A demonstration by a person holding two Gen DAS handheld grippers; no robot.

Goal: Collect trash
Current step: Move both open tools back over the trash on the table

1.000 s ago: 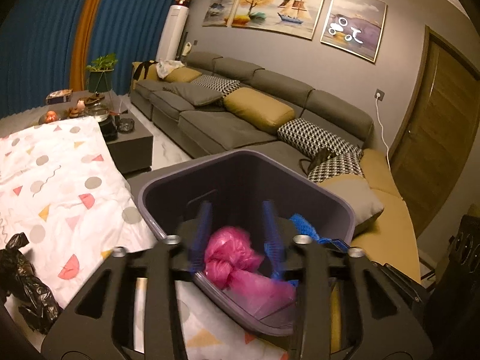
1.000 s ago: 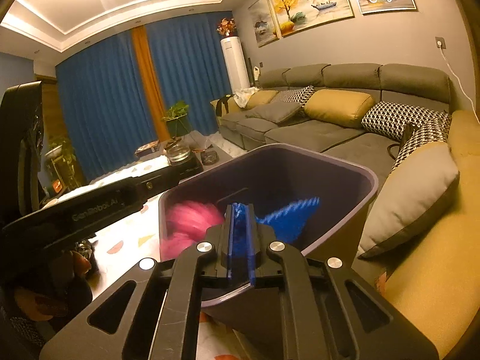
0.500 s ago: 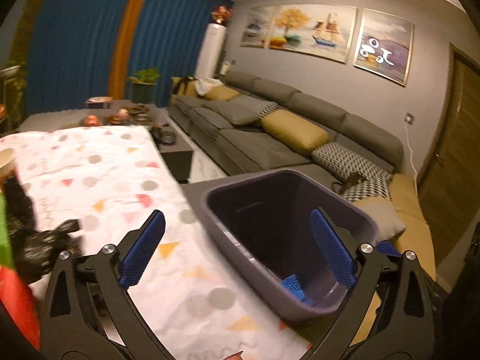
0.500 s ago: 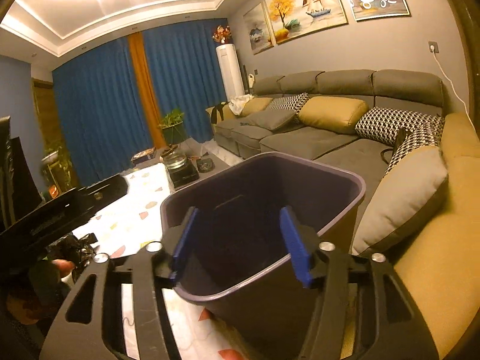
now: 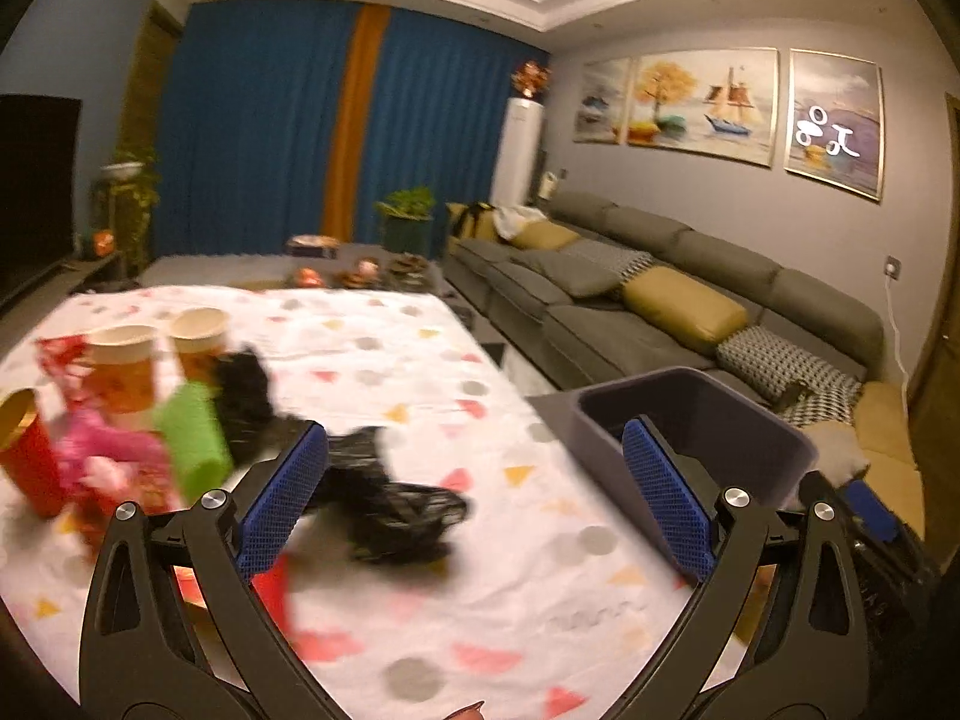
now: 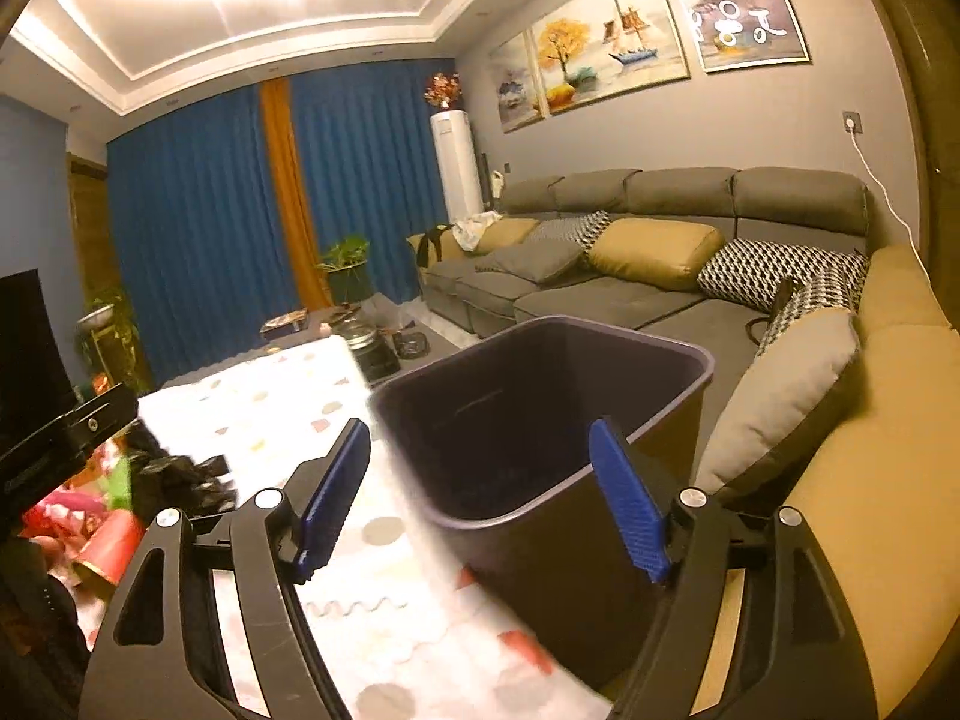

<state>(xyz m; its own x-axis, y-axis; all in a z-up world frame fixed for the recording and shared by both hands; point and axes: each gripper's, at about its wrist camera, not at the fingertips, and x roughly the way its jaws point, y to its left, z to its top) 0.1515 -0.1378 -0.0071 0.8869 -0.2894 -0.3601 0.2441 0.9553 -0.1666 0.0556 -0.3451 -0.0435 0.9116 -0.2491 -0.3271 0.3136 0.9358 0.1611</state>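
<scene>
The left claw (image 5: 474, 498) is wide apart and holds nothing; its jaws have just been opening. Past its blue pads (image 5: 282, 498) a black crumpled bag (image 5: 384, 504) lies on the table (image 5: 540, 588) with the dotted white cloth. Farther left stand paper cups (image 5: 126, 366), a green cup (image 5: 192, 444) and a red cup (image 5: 27, 462). The right claw (image 6: 480, 510) is also apart and empty, its jaws just opening too. It points at the dark trash bin (image 6: 540, 420), which stands beside the table by the sofa (image 6: 660, 240).

The right tongs (image 6: 480, 498), jaws just opening and holding nothing, hang before the dark bin (image 6: 660, 414) beside the patterned tablecloth (image 6: 288, 408).
</scene>
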